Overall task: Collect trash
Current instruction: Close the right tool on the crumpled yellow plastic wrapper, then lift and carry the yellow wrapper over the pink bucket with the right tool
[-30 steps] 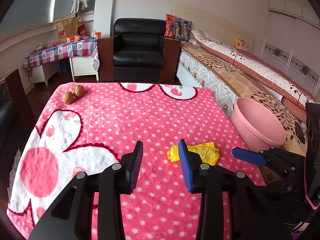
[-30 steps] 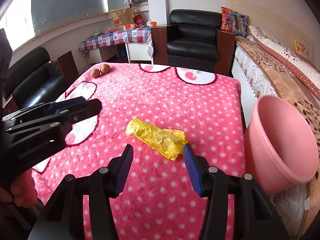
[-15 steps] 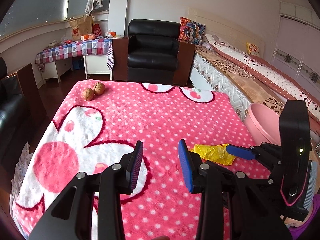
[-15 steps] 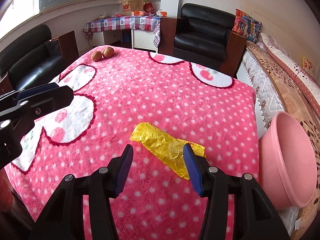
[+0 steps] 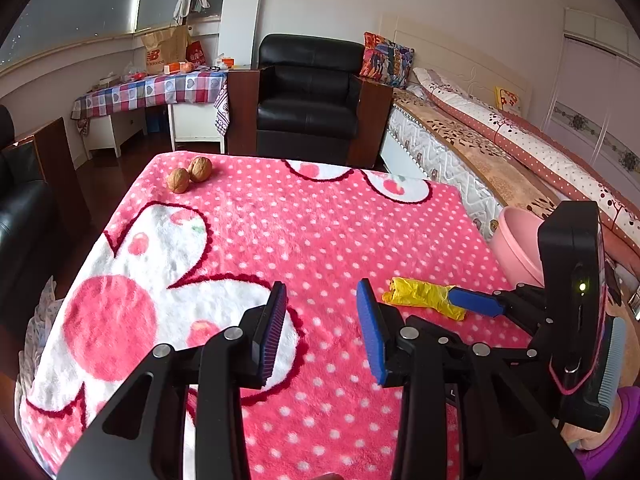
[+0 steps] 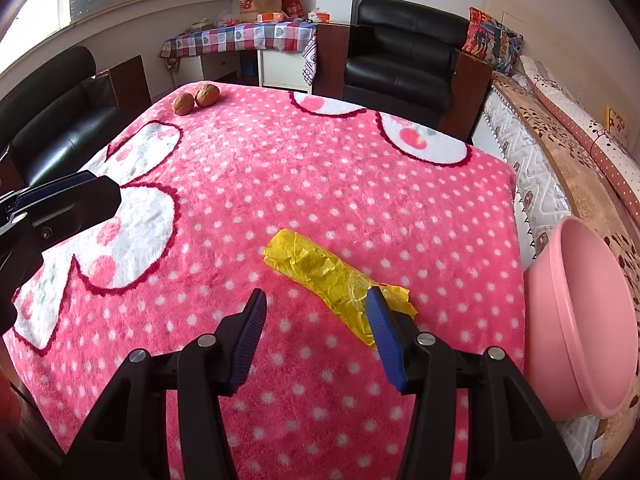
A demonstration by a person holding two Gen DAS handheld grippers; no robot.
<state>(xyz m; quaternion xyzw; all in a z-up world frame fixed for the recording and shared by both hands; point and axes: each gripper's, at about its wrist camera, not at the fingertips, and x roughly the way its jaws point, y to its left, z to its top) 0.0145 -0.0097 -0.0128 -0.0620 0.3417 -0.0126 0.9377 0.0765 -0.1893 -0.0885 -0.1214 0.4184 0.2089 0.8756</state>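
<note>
The yellow wrapper [image 6: 334,276] lay on the pink blanket [image 6: 304,168], near its right edge, beside the pink basin [image 6: 580,320]. The right gripper [image 6: 316,332] stood wide, its right finger over the wrapper's near end. The left gripper [image 5: 322,332] hovered wide, empty. Two walnuts [image 5: 189,174] sat far left.

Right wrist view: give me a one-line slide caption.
Open right gripper straddles the near end of a yellow wrapper on the pink polka-dot blanket, pink basin at right.
</note>
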